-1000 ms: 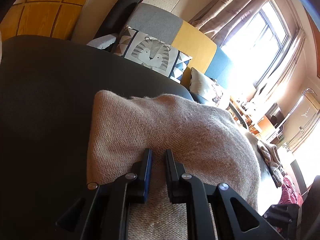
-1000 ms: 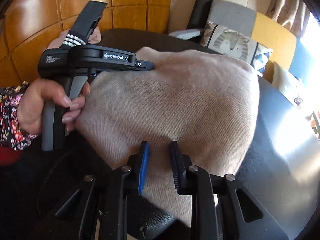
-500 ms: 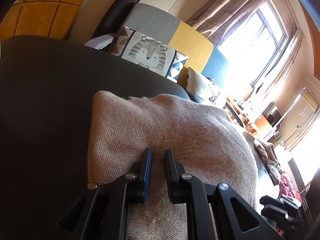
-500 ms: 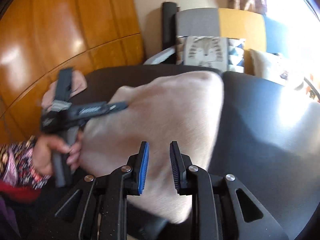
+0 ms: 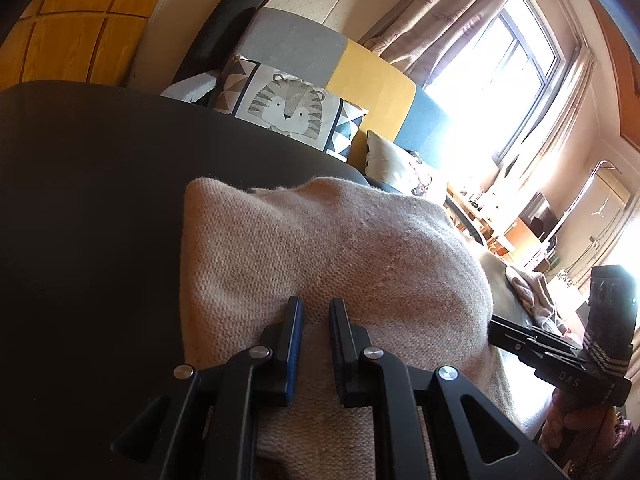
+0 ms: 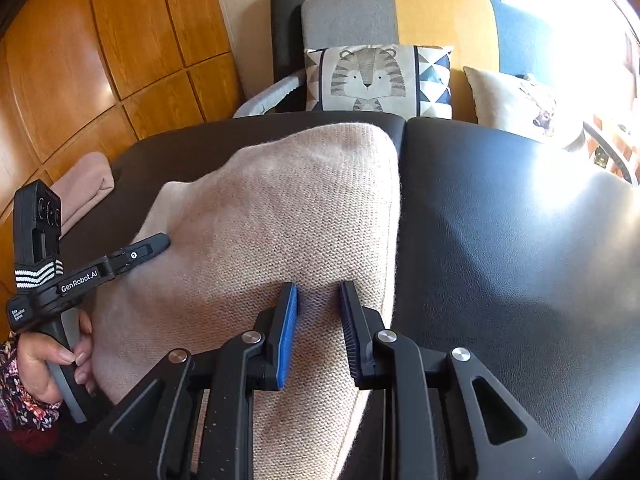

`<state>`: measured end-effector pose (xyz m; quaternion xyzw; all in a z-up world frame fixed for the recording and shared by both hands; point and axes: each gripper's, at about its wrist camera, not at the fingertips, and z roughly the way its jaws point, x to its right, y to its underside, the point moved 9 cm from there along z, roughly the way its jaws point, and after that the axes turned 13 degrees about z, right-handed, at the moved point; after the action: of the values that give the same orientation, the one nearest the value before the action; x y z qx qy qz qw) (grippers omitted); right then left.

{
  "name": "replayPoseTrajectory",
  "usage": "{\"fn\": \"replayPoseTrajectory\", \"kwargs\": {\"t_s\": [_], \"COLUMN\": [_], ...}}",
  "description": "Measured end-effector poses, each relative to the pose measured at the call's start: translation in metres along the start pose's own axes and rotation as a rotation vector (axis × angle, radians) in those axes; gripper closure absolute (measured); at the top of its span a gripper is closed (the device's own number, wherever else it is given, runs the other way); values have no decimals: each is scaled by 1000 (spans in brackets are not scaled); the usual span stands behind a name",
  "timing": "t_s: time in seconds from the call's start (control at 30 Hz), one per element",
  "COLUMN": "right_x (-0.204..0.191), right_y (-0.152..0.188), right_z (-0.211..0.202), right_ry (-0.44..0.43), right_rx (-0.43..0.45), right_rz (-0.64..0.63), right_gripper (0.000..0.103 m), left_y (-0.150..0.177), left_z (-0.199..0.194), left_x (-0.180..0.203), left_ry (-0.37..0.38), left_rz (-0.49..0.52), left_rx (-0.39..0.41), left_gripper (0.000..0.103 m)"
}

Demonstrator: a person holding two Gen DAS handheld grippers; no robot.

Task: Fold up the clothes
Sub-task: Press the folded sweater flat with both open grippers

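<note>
Both tongs hover with narrow gaps over the cloth, gripping nothing: the left gripper [image 5: 314, 304] and the right gripper [image 6: 318, 290] sit above a folded beige knit sweater [image 6: 280, 208]. The sweater lies on a dark leather surface [image 6: 500, 220]. Beyond stand a tiger-print cushion [image 6: 372, 78], wood-panelled wall [image 6: 100, 60] and bright curtained window [image 5: 504, 60].

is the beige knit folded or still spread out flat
Folded: the beige knit lies doubled into a thick, rounded-edged bundle on the dark cushion. How many layers, cannot tell.
</note>
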<state>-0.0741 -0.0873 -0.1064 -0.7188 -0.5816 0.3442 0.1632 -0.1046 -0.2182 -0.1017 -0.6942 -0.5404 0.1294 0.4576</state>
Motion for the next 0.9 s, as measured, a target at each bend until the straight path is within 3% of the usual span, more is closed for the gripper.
{"fn": "replayPoseTrajectory", "kwargs": {"t_s": [0.1,0.23,0.7,0.9], "right_x": [-6,-21,-25,-25], "right_y": [-7,-24,-25,-26], "right_z": [-10,-13,23,21], "right_ry": [0,47,167,171], "right_rx": [23,75,34,43], "right_rz": [19,-51,-97,-96], "right_gripper": [79,79,79,79], "left_y": [1,1,2,3], "left_z": [0,-1,-2,-2], "left_x": [1,0,0,1], "left_ry": [-1,7,17,17], "left_rz": [1,-7,-19,-20], "left_rx": [2,7,16,17], "left_gripper": [90,90,90,90]}}
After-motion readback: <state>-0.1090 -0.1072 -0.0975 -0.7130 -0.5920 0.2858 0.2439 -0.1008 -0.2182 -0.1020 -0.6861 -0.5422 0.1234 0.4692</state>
